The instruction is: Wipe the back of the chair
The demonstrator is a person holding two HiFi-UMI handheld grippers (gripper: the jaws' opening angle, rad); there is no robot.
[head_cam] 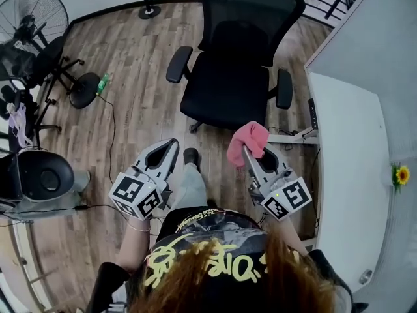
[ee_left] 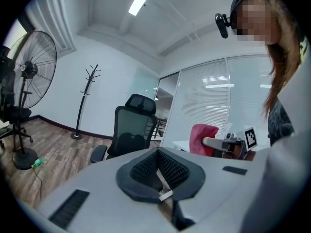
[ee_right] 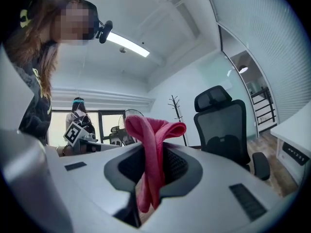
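A black mesh office chair (head_cam: 234, 64) stands ahead of me, its seat facing me and its back (head_cam: 251, 8) on the far side. My right gripper (head_cam: 251, 152) is shut on a pink cloth (head_cam: 247, 141), held short of the seat's front edge. In the right gripper view the cloth (ee_right: 153, 149) hangs folded between the jaws, with the chair (ee_right: 226, 127) off to the right. My left gripper (head_cam: 171, 150) is shut with nothing in it, level with the right one. In the left gripper view the chair (ee_left: 131, 130) is a little way ahead and the cloth (ee_left: 201, 137) is at the right.
A white desk (head_cam: 345, 149) runs along the right with a small flower (head_cam: 402, 173) on it. A standing fan (head_cam: 32, 18) and a second black chair (head_cam: 39, 175) are at the left. A green bottle (head_cam: 103, 83) lies on the wood floor. A coat stand base (head_cam: 149, 10) is behind.
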